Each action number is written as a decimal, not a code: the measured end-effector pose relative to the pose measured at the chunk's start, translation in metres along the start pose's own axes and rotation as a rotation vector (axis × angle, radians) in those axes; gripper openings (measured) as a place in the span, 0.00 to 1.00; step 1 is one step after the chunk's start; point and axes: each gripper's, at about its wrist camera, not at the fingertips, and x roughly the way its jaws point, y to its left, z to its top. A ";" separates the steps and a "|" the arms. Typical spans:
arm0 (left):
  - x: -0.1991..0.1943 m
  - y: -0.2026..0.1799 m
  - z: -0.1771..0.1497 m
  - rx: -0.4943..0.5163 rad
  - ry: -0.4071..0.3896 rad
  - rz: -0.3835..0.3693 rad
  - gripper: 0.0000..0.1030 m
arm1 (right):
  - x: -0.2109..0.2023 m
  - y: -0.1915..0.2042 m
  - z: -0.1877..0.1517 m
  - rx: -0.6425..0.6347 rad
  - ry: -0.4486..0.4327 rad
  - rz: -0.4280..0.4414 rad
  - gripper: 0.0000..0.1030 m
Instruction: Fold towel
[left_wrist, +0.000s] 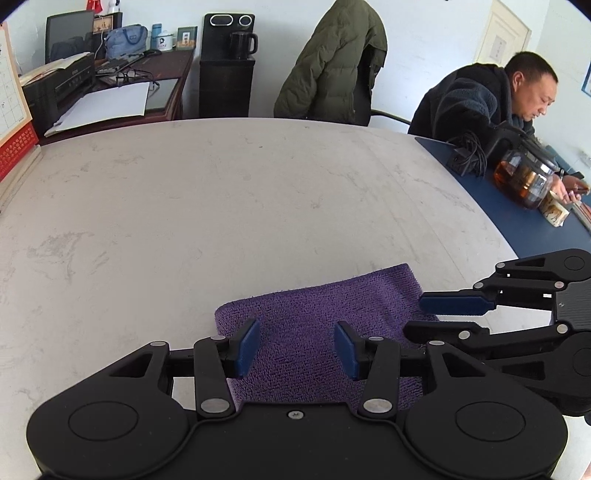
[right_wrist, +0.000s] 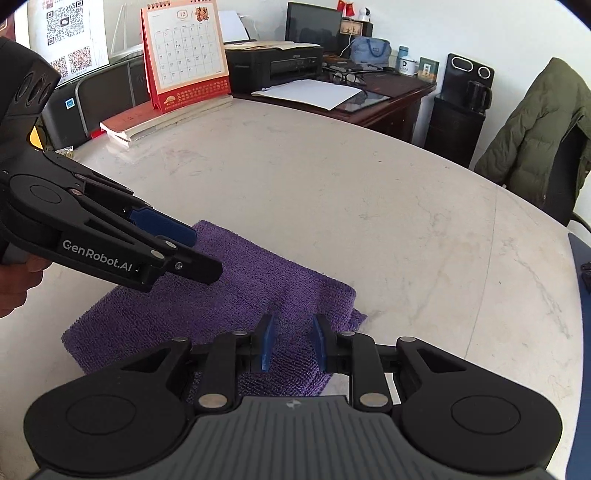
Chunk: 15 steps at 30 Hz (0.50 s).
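A purple towel (left_wrist: 314, 306) (right_wrist: 236, 291) lies folded into a small thick rectangle on the pale marble table (left_wrist: 221, 206) (right_wrist: 369, 192), close to the near edge. My left gripper (left_wrist: 296, 349) hovers over the towel's left half, open, with only flat cloth showing between its blue pads. Seen from the right wrist, the left gripper (right_wrist: 205, 254) reaches in from the left above the towel. My right gripper (right_wrist: 293, 345) stands open over the towel's right end, its pads clear of the cloth. In the left wrist view the right gripper (left_wrist: 414, 315) comes in from the right at the towel's edge.
A desk calendar (right_wrist: 184, 55) and flat books (right_wrist: 159, 118) stand at the table's far left. A person (left_wrist: 480, 96) sits at the far right by a glass teapot (left_wrist: 524, 181) on a blue mat (left_wrist: 517, 221). A chair with a green jacket (left_wrist: 332, 62) is behind the table.
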 end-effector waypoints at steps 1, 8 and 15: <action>-0.007 -0.003 0.000 -0.002 -0.005 0.011 0.43 | -0.008 0.001 0.000 0.010 -0.008 -0.009 0.41; -0.077 -0.029 0.000 -0.044 -0.069 0.092 0.71 | -0.078 0.002 -0.017 0.085 -0.078 -0.015 0.61; -0.135 -0.070 -0.011 -0.139 -0.177 0.164 0.99 | -0.139 0.002 -0.047 0.164 -0.136 0.039 0.75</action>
